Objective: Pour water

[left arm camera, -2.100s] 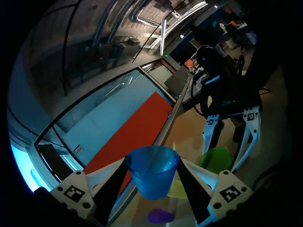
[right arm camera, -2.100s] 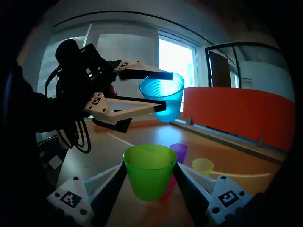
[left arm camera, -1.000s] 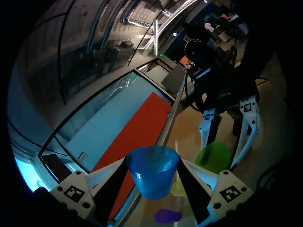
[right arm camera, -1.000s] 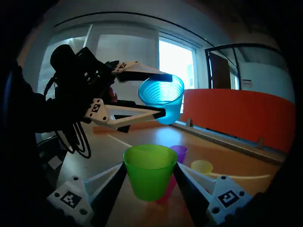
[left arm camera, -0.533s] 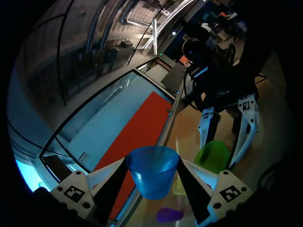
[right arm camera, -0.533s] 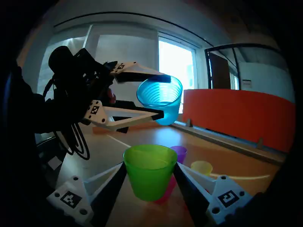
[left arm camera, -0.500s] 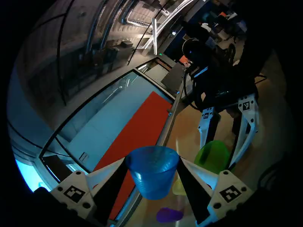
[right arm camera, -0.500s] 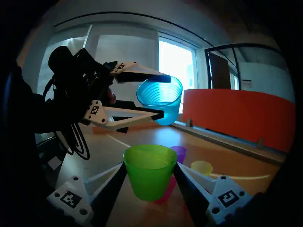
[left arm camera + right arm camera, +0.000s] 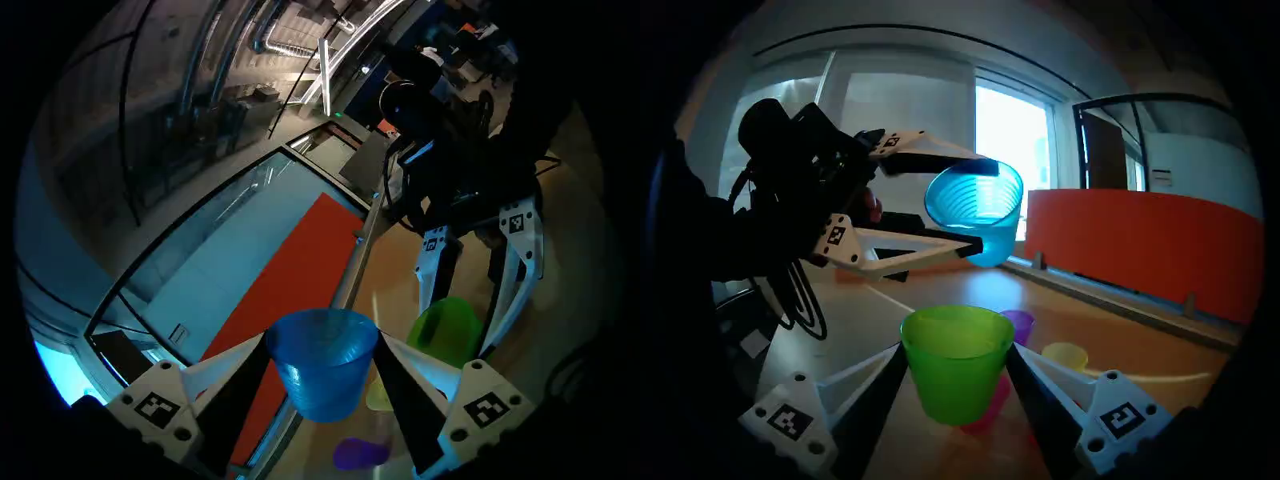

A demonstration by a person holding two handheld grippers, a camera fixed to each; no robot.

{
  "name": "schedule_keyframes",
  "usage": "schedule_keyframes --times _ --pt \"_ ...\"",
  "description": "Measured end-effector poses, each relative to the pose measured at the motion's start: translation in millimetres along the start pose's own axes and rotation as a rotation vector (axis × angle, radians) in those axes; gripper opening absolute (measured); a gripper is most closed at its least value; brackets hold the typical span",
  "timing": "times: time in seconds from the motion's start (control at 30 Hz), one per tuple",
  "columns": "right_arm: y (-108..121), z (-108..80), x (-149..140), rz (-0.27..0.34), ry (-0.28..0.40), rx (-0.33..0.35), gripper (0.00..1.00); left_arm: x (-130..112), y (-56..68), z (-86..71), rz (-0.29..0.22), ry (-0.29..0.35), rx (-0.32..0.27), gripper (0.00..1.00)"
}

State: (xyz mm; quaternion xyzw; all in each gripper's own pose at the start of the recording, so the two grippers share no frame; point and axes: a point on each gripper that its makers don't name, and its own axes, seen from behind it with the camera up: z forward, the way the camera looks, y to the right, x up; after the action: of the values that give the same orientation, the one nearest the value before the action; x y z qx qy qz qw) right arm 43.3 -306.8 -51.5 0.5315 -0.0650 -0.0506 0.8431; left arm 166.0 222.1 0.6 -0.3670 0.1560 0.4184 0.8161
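Note:
My left gripper (image 9: 322, 370) is shut on a translucent blue cup (image 9: 322, 362). In the right gripper view the same blue cup (image 9: 976, 210) hangs high above the table, tipped with its mouth toward the camera, held by the left gripper (image 9: 976, 202) that a dark-sleeved hand carries. My right gripper (image 9: 958, 370) is shut on an upright green cup (image 9: 958, 360), below and nearer than the blue one. In the left gripper view the green cup (image 9: 445, 330) sits between the right gripper's white fingers (image 9: 430, 264). I see no stream of water.
On the wooden table (image 9: 1136, 332) stand a purple cup (image 9: 1019, 322) and a small yellow cup (image 9: 1064, 354), with a pink one partly hidden behind the green cup. An orange partition (image 9: 1152, 240) runs along the table's far edge. A bright window (image 9: 1013, 124) lies behind.
The blue cup has tipped a little further and drifted slightly left in the right gripper view. The green cup has stayed in place.

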Motion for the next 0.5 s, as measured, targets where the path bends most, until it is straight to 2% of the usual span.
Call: schedule_keyframes --times 0.5 --pt "0.0 3.9 3.2 -0.006 0.002 0.006 0.88 0.0 -2.4 -0.9 0.016 0.0 0.005 0.87"
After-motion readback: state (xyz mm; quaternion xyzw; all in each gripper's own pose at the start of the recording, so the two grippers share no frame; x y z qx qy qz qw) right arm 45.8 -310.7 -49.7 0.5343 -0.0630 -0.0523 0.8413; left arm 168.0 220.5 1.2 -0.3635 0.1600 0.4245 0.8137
